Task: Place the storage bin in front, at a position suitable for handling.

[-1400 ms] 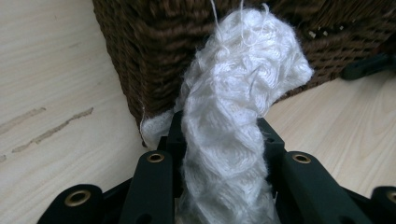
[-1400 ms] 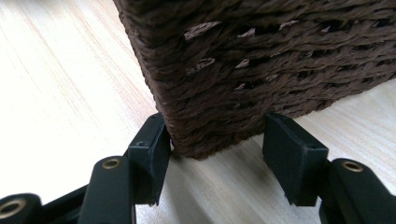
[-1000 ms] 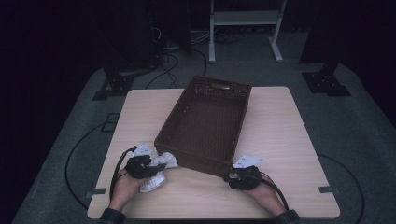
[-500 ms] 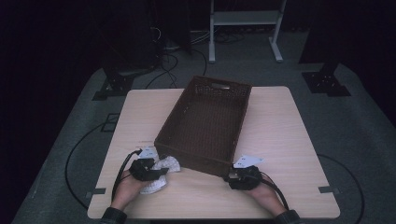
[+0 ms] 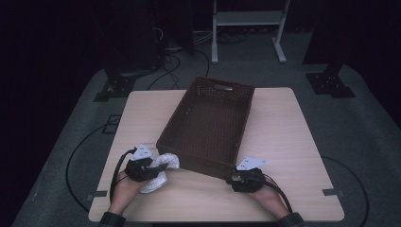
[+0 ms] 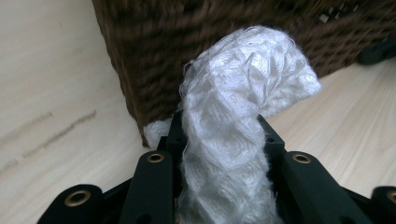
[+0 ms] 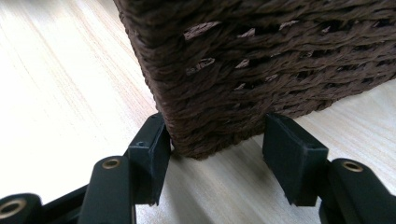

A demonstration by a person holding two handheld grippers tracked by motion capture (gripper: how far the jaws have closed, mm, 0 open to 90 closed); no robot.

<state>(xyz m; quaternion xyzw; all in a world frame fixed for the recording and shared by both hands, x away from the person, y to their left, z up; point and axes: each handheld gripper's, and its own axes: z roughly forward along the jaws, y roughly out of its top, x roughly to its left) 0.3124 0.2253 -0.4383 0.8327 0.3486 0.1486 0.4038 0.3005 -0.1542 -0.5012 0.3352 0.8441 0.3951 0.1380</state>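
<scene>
My left gripper [image 5: 150, 166] clenching white cloth [image 6: 233, 140], basket [image 5: 208, 124] wall rising directly ahead, upper frame. Right gripper [image 7: 215, 161] straddling basket's near corner, jaws released, 1 touching.

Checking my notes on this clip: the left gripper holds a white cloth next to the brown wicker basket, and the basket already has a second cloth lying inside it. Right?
Not quite. The left gripper does hold the white cloth next to the wicker basket, but the high view shows no second cloth inside the basket.
</scene>
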